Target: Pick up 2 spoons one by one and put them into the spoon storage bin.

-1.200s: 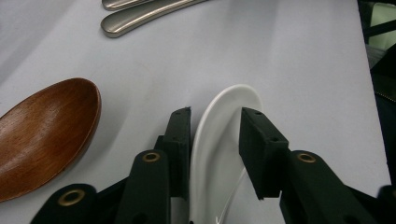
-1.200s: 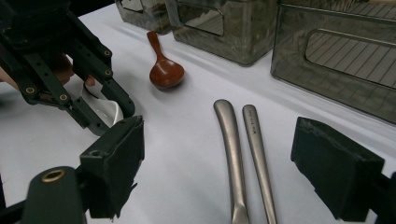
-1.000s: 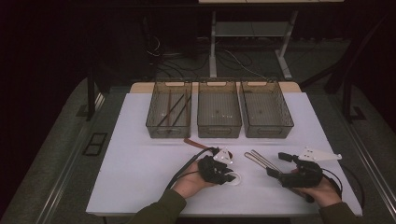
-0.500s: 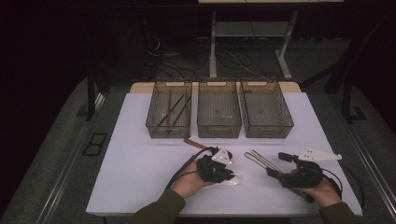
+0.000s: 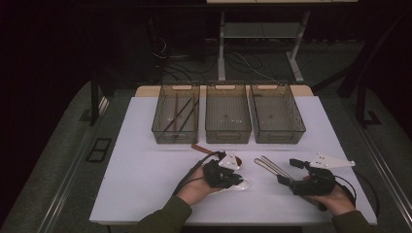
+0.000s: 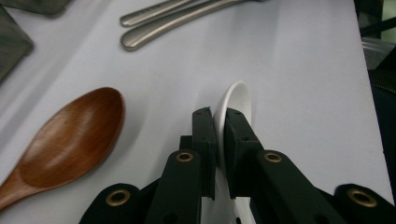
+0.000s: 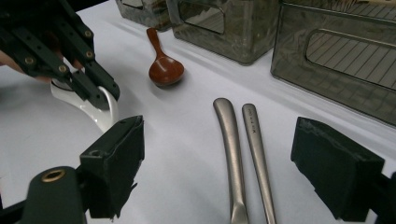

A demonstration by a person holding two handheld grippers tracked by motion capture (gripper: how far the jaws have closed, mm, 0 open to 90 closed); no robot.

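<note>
Left gripper view has the left gripper [image 6: 218,122] pinched tight on the white ceramic spoon [image 6: 237,100] lying on the table [image 6: 303,93], right gripper [image 7: 217,154] wide open and empty over two metal handles [image 7: 243,149], so sorting's barely started.

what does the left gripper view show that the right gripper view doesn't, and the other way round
Left gripper view: the left tongs seen along their own black jaws, pressed shut on the rim of the white ceramic spoon.

Right gripper view: the smoky transparent plastic bins along the far side, the right tongs with jaws wide apart around the two metal handles, gripping nothing, and the wooden spoon's whole length.

Both: the reddish-brown wooden spoon, the two silver metal utensil handles, the white spoon and the white tabletop.
</note>
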